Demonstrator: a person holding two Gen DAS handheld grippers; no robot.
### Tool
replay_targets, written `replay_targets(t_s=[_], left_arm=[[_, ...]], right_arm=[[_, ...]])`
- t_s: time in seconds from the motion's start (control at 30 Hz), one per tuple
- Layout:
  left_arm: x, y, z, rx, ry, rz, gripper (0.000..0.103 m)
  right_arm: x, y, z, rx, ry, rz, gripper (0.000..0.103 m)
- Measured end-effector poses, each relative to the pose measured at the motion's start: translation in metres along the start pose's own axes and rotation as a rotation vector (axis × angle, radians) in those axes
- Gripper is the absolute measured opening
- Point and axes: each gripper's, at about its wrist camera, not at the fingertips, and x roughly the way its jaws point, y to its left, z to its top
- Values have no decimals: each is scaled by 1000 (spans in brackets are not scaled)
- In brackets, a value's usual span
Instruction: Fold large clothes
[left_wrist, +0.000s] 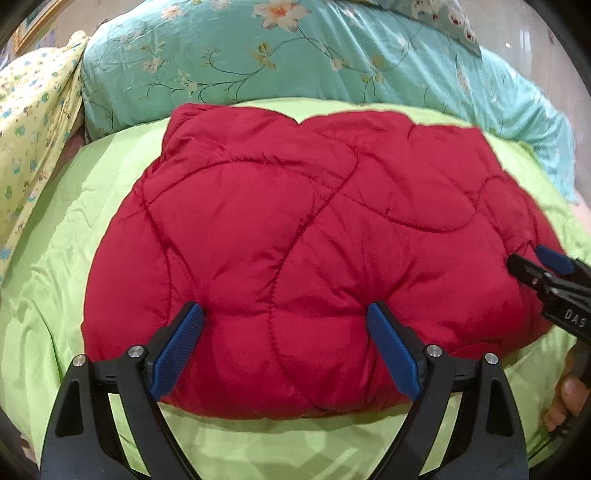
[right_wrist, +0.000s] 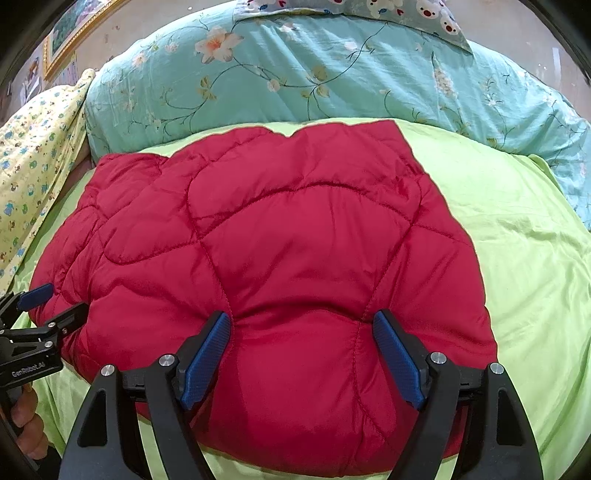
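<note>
While folded red jacket (left_wrist: 295, 240) lies flat, left gripper (left_wrist: 284, 314) and right gripper (right_wrist: 301, 321) press it, jaws spread.

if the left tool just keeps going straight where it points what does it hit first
Most likely the red quilted jacket. The left tool is open, its tips apparently pressing into the jacket's near edge, so it would push straight into the padding. The green sheet lies beneath it.

A folded red quilted jacket (left_wrist: 295, 251) lies in the middle of a bed covered by a lime green sheet (left_wrist: 74, 266). The left gripper (left_wrist: 286, 343) has its jaws spread wide, pads pressing into the jacket's near edge. The right gripper (left_wrist: 532, 264) touches its right edge, with a teal floral quilt (left_wrist: 258, 59) bunched along the bed's far edge.
</note>
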Motion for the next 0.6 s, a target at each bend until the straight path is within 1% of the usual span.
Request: replay_targets(t_s=[0.07,0.17,0.2,0.3,0.4,0.5,0.6], left_arm=[[-6,9,3,-21,-6,-3,91],[-9,26,10,-63,0,-14,91],[-9,31,13,-73,0,-17,91],[-7,43,24,-91,-13,32,91],[0,59,38,-109,-13,37,91],[17,65,48,-102,20,43,91],[37,69,49,-115,68,27,92]], right_arm=[[-8,1,3,5,-17,4,81],[-22,5,14,9,-64,47,81],[-24,7,19,-1,-66,55,82],[-17,13,34,-31,-44,72,82],[-4,16,46,-50,-8,56,82],[19,11,54,-37,59,33,82],[38,0,60,-2,103,49,85]])
